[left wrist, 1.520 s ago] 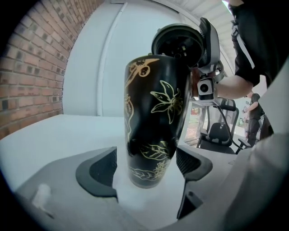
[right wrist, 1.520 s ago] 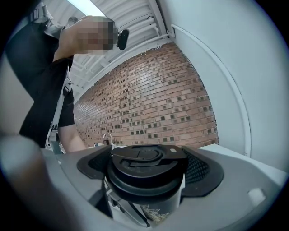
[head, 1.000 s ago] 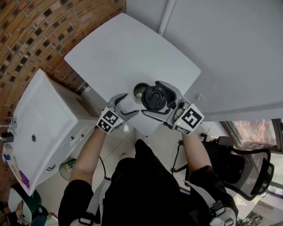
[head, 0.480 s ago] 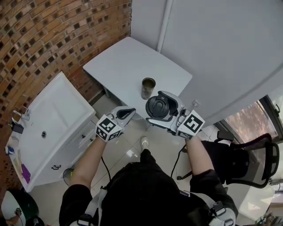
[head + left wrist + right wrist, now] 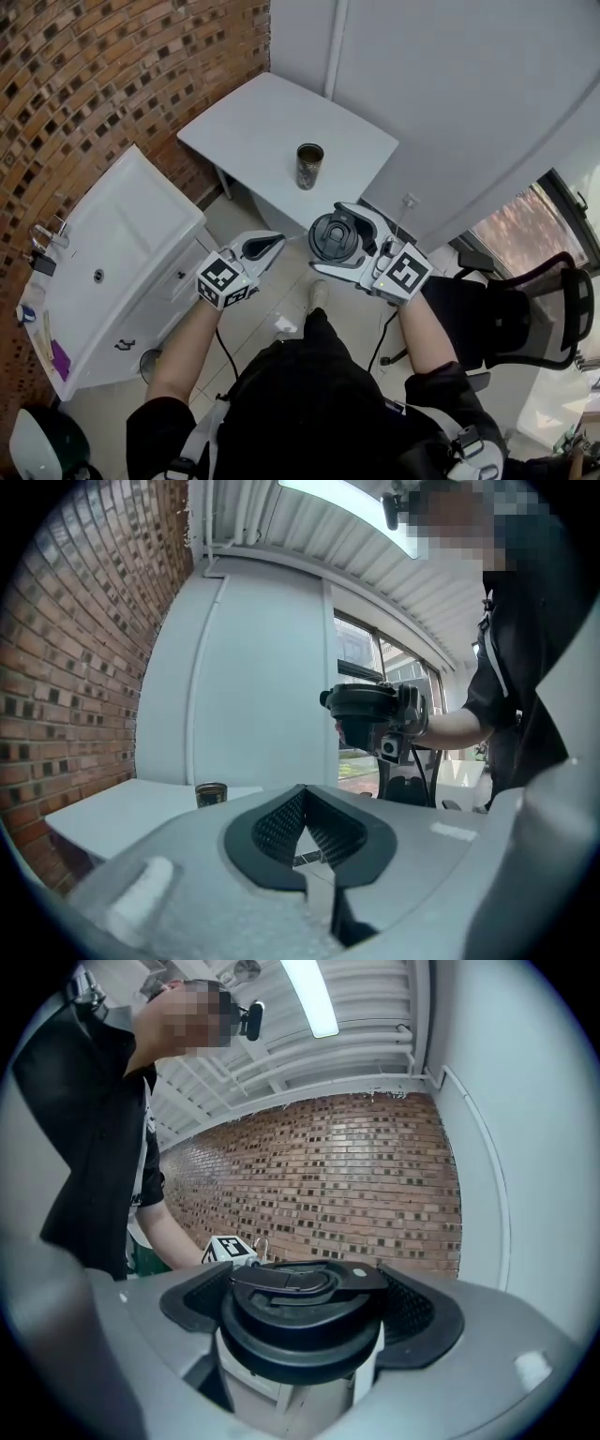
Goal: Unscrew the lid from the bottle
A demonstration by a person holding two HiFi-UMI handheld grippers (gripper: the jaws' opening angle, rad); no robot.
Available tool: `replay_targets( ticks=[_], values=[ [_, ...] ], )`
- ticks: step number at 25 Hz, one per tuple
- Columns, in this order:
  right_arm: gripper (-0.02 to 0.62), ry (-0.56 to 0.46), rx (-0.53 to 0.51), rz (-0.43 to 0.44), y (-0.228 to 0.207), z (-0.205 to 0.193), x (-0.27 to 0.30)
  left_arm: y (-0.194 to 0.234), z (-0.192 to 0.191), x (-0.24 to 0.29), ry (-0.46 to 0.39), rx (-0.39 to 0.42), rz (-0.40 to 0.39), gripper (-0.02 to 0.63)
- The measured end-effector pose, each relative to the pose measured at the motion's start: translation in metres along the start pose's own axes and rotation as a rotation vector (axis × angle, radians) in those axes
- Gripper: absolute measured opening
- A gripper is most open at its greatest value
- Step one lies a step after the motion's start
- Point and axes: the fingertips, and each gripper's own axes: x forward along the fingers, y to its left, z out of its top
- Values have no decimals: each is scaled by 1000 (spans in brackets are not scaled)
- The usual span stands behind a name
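The dark metal bottle (image 5: 309, 166) stands upright with its mouth uncovered on the white table (image 5: 253, 131); it also shows small in the left gripper view (image 5: 211, 795). My right gripper (image 5: 323, 232) is shut on the black lid (image 5: 330, 234), held in the air away from the table's near edge. In the right gripper view the lid (image 5: 300, 1312) fills the space between the pads. My left gripper (image 5: 272, 242) hangs beside it, shut and empty, its pads (image 5: 281, 822) meeting. Both grippers are well clear of the bottle.
A white cabinet with a sink (image 5: 98, 272) stands at the left against a brick wall (image 5: 103, 84). White wall panels (image 5: 450, 84) rise behind the table. An office chair (image 5: 534, 309) is at the right. Tiled floor lies below the grippers.
The left gripper has let go of the bottle and shut empty. Both grippers have drawn back from the table and risen, the right one carrying the lid. The bottle stays on the table.
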Motion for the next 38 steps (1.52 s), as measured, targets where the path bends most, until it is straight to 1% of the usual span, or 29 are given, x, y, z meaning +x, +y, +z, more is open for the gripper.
replay_targets(
  ticks=[2,5,8,10,14,17,18,21,23,27,31,35,38],
  values=[
    [476,21,-21,-8,10,4,-10,-11,13,-10,-24,22,1,3],
    [476,35,-60,-23,22,9,-23,-27,32,-20,-65,76,6,3],
    [476,53,-101,-4,40,3,-37,-42,35,-26,-74,141,25,3],
    [476,68,-110,15,51,-4,-48,-50,35,-29,-81,160,48,3],
    [476,111,-86,17,64,-21,-73,-72,29,-38,-80,138,90,3],
    [476,97,-26,5,75,-25,-101,-99,22,-43,-68,77,105,3],
    [476,96,-4,-6,77,-27,-112,-110,22,-41,-71,68,103,3],
    [476,106,35,-28,77,-36,-134,-128,22,-35,-83,68,114,3],
    [476,119,28,-11,82,-41,-137,-131,16,-36,-85,59,133,3],
    [476,138,18,26,91,-52,-133,-133,18,-38,-82,53,155,3],
    [476,105,50,22,91,-55,-130,-133,17,-38,-77,44,177,3],
    [476,83,64,16,86,-54,-131,-132,14,-35,-91,19,191,3],
    [476,58,71,5,82,-47,-125,-130,18,-35,-90,28,197,3]
  ],
)
